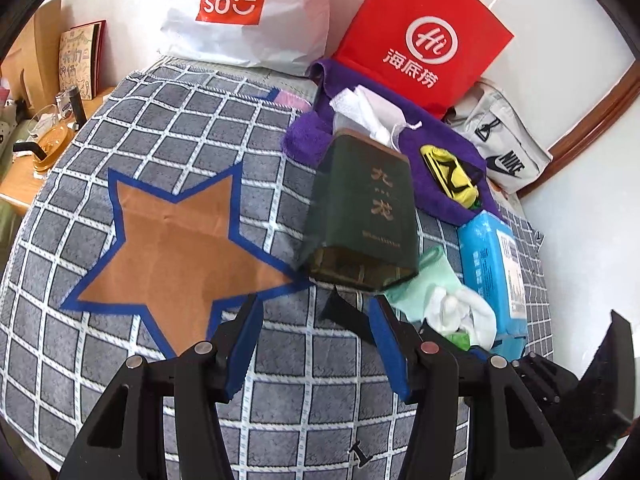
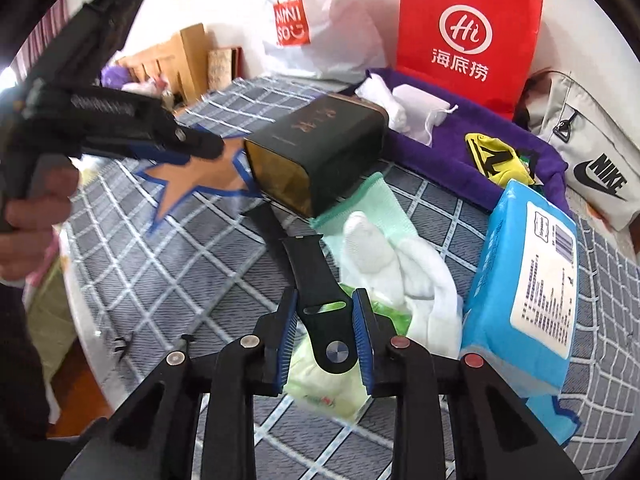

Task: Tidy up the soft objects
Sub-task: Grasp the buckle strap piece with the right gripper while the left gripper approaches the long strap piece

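My right gripper (image 2: pixel 325 300) is shut on a black watch strap (image 2: pixel 308 272) and holds it above a mint and white glove (image 2: pixel 372 240) and a pale green packet (image 2: pixel 320 384). My left gripper (image 1: pixel 316 308) is open and empty over the checked cloth (image 1: pixel 280 380), just short of a dark green tin box (image 1: pixel 362 208) lying on its side. The strap's tip (image 1: pixel 344 312) shows between the left fingers. A purple towel (image 2: pixel 460 136) behind holds white cloths (image 2: pixel 400 108) and a yellow-black item (image 2: pixel 496 156). An orange star mark (image 1: pixel 176 256) lies left of the tin.
A blue wipes pack (image 2: pixel 524 280) lies to the right. A red paper bag (image 2: pixel 468 36), a white Miniso bag (image 1: pixel 248 12) and a grey Nike bag (image 2: pixel 592 160) stand at the back wall. A wooden side table (image 1: pixel 44 148) with glassware is far left.
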The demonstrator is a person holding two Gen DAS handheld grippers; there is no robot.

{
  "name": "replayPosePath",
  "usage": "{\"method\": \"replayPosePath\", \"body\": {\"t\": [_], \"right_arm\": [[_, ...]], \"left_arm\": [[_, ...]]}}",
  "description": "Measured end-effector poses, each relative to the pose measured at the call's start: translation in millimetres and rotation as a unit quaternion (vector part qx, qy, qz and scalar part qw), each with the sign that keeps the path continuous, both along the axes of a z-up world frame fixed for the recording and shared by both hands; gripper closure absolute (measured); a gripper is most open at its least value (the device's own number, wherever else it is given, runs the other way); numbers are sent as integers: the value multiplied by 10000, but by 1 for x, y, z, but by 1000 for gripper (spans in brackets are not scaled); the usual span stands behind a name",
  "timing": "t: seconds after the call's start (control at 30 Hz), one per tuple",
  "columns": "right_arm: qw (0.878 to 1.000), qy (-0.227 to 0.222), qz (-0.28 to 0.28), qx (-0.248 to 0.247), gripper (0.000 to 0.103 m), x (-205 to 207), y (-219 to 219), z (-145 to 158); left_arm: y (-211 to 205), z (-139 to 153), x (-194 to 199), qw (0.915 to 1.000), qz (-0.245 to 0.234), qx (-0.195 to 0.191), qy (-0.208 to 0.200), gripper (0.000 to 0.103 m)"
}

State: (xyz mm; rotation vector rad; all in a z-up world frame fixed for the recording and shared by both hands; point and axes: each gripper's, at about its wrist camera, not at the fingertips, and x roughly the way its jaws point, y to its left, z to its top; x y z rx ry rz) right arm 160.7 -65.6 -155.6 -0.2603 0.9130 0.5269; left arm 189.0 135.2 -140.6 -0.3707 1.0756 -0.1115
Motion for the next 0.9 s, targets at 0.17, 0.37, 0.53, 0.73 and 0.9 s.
{"method": "replayPosePath", "body": {"t": [0.17, 0.37, 0.53, 0.73, 0.9], "right_arm": [[9998, -147, -48, 115, 76, -19, -14, 6], [9984, -273, -405, 301, 76, -42, -58, 11], [9958, -348, -785, 314, 76, -61, -97, 7], [9920, -204, -1203, 311, 76, -67, -132, -14], [9886, -73, -1397, 559, 76, -66, -149, -27]], "left_arm": [[-13, -9, -9, 9996, -10, 254, 141, 50], [-32, -30, -16, 9981, -34, 450, 410, 50], [-57, -40, -16, 9970, -219, 601, 445, 50], [-76, -45, -7, 9973, -177, 586, 398, 48], [-98, -48, 8, 9934, -147, 1055, 417, 44]]}}
